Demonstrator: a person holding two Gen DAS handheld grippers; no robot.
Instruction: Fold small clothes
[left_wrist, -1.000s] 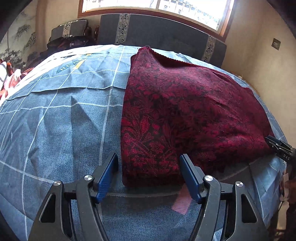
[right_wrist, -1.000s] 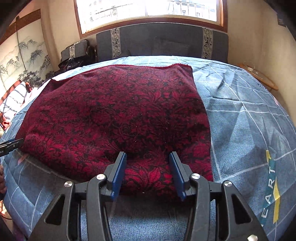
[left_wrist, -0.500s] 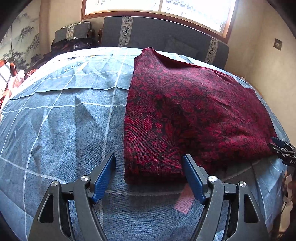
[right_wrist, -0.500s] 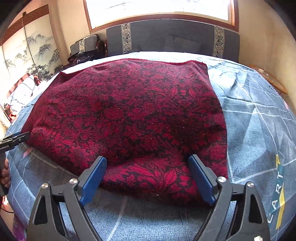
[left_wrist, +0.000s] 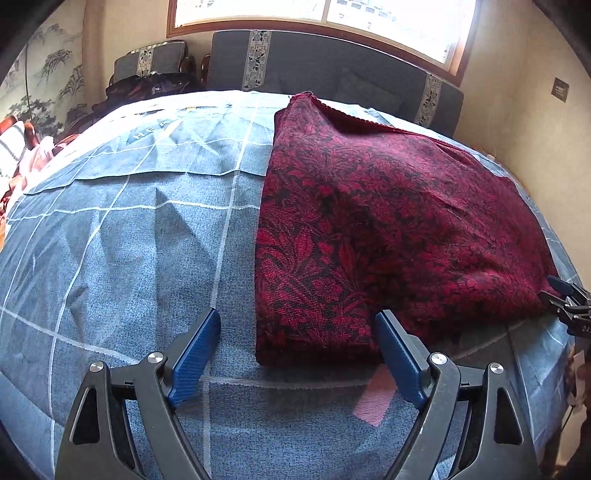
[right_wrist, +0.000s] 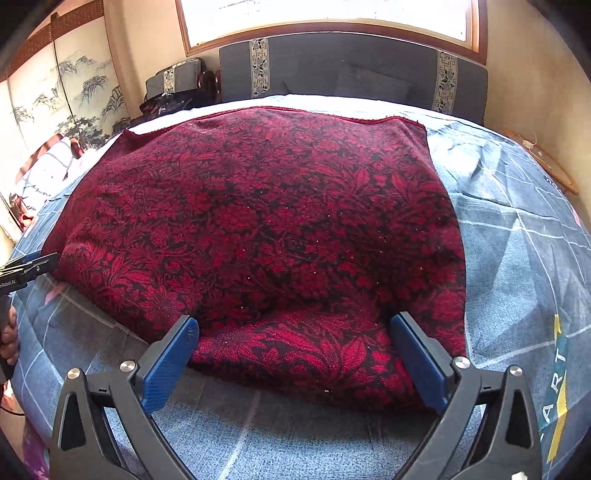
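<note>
A dark red garment with a black floral pattern (left_wrist: 373, 229) lies folded flat on the blue bed cover (left_wrist: 129, 258); it fills the middle of the right wrist view (right_wrist: 266, 229). My left gripper (left_wrist: 297, 326) is open and empty, its blue fingers either side of the garment's near left corner. My right gripper (right_wrist: 295, 332) is open and empty, its fingers straddling the raised near edge of the garment. The right gripper's tip shows at the right edge of the left wrist view (left_wrist: 567, 299), and the left gripper's tip at the left edge of the right wrist view (right_wrist: 29, 266).
A grey padded headboard (left_wrist: 332, 70) and a window stand behind the bed. Dark bags and cushions (left_wrist: 147, 77) sit at the back left. Striped bedding (right_wrist: 44, 173) lies off the bed's left side. A wooden item (right_wrist: 543, 162) lies at the right by the wall.
The right gripper has opened wide and let go of the garment's near edge. Both grippers have drawn back a little; the garment lies still.
</note>
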